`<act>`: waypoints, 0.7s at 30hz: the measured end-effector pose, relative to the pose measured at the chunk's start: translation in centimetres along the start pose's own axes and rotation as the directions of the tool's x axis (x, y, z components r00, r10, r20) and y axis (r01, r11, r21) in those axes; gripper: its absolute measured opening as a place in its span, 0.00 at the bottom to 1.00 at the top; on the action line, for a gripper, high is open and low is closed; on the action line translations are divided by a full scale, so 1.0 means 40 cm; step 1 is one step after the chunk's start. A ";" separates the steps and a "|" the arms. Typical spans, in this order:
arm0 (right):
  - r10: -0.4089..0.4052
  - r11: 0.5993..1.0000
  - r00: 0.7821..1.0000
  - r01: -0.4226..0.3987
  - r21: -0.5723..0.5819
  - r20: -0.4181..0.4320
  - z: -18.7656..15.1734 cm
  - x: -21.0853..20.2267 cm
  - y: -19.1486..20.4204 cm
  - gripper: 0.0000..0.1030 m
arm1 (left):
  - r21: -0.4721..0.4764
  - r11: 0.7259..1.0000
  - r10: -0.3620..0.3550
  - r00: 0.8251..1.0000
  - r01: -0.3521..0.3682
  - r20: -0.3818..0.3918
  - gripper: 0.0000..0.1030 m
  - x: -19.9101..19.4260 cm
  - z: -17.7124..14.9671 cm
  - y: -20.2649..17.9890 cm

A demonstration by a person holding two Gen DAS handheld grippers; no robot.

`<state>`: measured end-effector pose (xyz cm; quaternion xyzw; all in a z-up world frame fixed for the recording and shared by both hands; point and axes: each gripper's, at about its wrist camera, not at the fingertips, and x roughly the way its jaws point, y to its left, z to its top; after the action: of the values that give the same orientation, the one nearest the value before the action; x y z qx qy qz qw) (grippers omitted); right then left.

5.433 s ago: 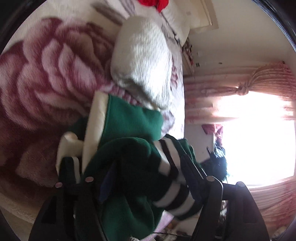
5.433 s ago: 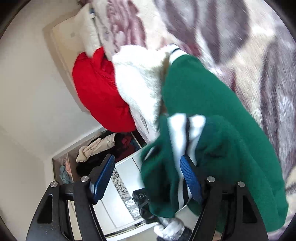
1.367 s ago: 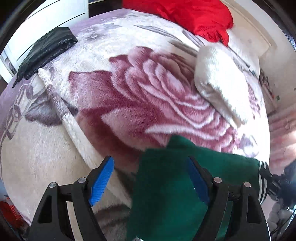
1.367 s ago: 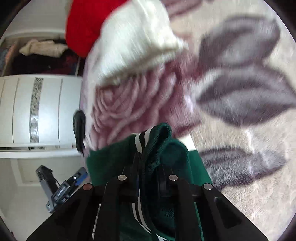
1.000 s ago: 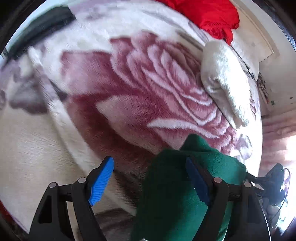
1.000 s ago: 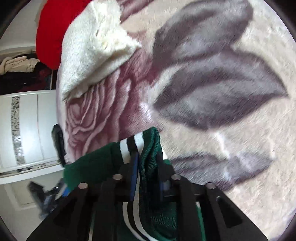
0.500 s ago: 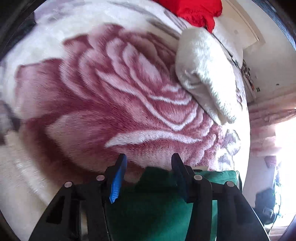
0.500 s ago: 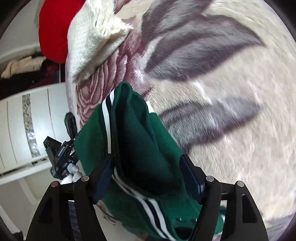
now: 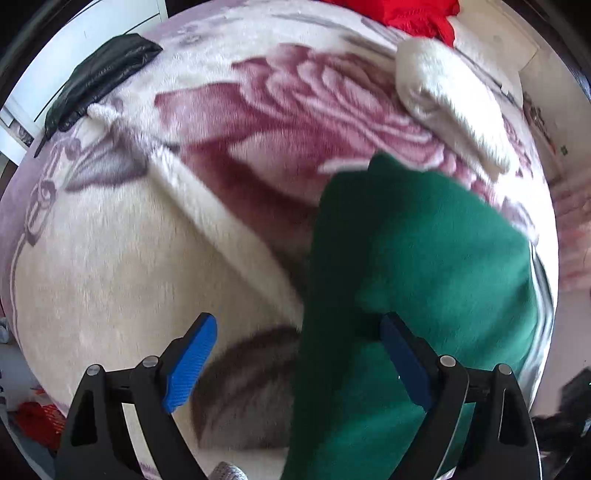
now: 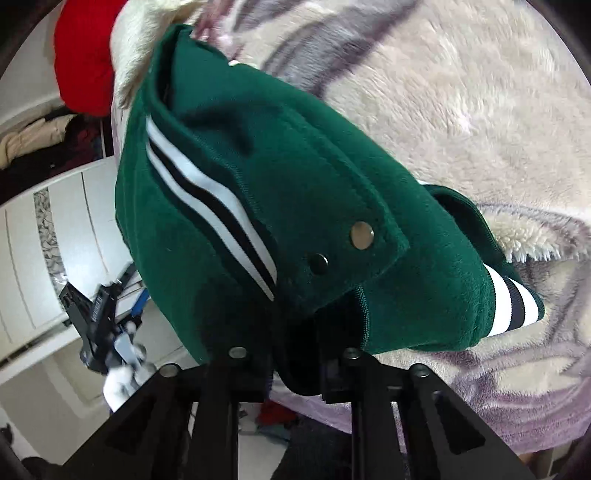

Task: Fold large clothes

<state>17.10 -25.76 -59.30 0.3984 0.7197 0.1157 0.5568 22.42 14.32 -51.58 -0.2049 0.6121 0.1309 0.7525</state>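
A green fleece jacket (image 9: 417, 258) with black and white striped trim lies on a floral plush blanket (image 9: 110, 266). In the left wrist view my left gripper (image 9: 295, 354) is open, its blue pads (image 9: 188, 354) spread wide, with the jacket's edge lying between the fingers and over the right one. In the right wrist view the jacket (image 10: 280, 192) shows snap buttons and a striped cuff. My right gripper (image 10: 295, 369) is shut on the jacket's dark lower edge, holding it up off the blanket.
A folded white fleece (image 9: 454, 99) and a red garment (image 9: 406, 14) lie at the far end of the bed. A black garment (image 9: 99, 74) lies at the bed's left edge. A white wardrobe (image 10: 44, 236) stands beside the bed.
My left gripper opened wide and drew back from the jacket. My right gripper, open half a second ago, closed on the jacket's lower edge.
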 end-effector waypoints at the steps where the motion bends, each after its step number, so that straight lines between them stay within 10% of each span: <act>1: -0.001 1.000 0.999 0.001 0.004 0.038 -0.010 -0.032 0.011 0.07 | 0.001 1.000 -0.013 1.000 0.013 -0.002 0.89 0.005 -0.004 -0.002; 8: -0.135 0.989 0.968 0.145 -0.035 0.212 -0.047 -0.196 0.052 0.02 | 0.029 0.998 -0.063 0.998 0.063 0.000 0.92 0.017 0.013 -0.055; 18: -0.257 0.966 0.966 0.257 0.000 -0.032 0.058 -0.065 -0.055 0.06 | -0.008 0.999 -0.039 0.998 0.040 0.050 0.92 -0.012 0.005 -0.029; 21: -0.337 0.939 0.941 0.337 -0.068 0.008 0.045 -0.155 0.035 0.59 | -0.099 0.995 0.018 0.997 -0.010 0.073 0.92 -0.040 -0.001 0.027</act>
<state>19.73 -29.69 -54.71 0.2498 0.7738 0.0441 0.5804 21.55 15.34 -50.21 -0.2323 0.5780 0.1736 0.7628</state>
